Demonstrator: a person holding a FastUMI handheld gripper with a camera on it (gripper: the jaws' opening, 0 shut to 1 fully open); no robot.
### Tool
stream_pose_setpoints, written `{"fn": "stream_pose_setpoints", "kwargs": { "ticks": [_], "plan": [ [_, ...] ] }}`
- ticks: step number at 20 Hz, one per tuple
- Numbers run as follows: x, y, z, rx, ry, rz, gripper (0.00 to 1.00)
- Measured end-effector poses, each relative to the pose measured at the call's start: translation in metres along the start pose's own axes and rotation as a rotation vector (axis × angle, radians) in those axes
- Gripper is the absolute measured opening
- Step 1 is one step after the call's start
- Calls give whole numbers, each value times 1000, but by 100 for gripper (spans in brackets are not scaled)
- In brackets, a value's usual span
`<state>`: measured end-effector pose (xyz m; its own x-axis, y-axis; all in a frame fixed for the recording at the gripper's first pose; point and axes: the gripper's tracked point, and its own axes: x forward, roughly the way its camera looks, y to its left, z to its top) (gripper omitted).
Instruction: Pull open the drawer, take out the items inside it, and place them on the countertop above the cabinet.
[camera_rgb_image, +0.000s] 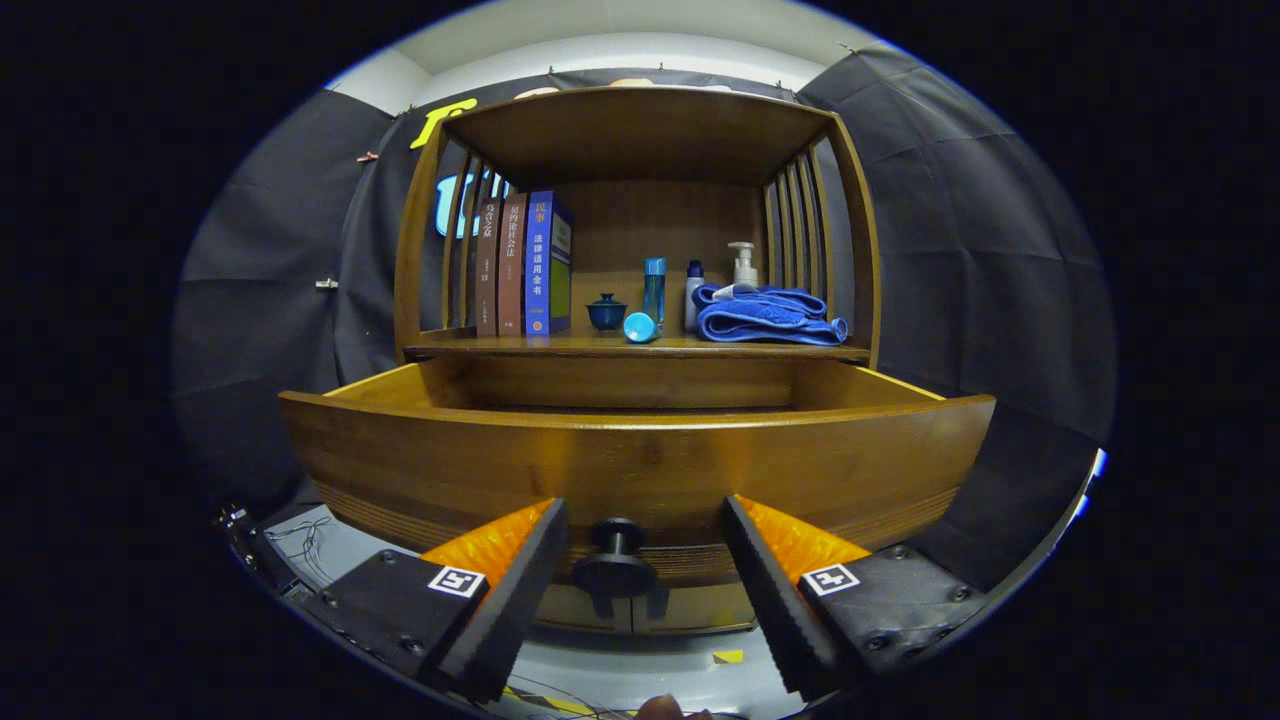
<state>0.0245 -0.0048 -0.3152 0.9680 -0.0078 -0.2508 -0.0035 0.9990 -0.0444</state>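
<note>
The wooden drawer (636, 462) of the cabinet stands pulled out toward me, its front panel just ahead of my fingers. Its dark round knob (614, 560) sits between the two fingers, with a gap on each side. My gripper (644, 525) is open and touches nothing. From this low angle the drawer's inside is hidden behind the front panel, so I cannot tell what lies in it. Above the drawer runs the countertop (560, 347), a wooden shelf inside an open-fronted frame.
On the countertop stand three books (522, 265) at the left, a small blue lidded cup (606, 311), a blue bottle (654, 287), a toppled blue cap (640, 327), a pump bottle (743, 264) and a folded blue towel (768, 316). Cables (300, 545) lie on the grey floor.
</note>
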Motion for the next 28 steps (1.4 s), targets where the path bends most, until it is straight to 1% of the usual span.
{"fn": "stream_pose_setpoints", "kwargs": {
  "ticks": [3, 6, 7, 18, 28],
  "plan": [
    [7, 1, 4, 5, 9, 0, 100],
    [22, 1, 14, 0, -13, -4, 100],
    [27, 2, 14, -4, 1, -6, 100],
    [99, 8, 24, -13, -4, -24, 100],
    [152, 10, 30, -16, 4, -32, 100]
  ]
}}
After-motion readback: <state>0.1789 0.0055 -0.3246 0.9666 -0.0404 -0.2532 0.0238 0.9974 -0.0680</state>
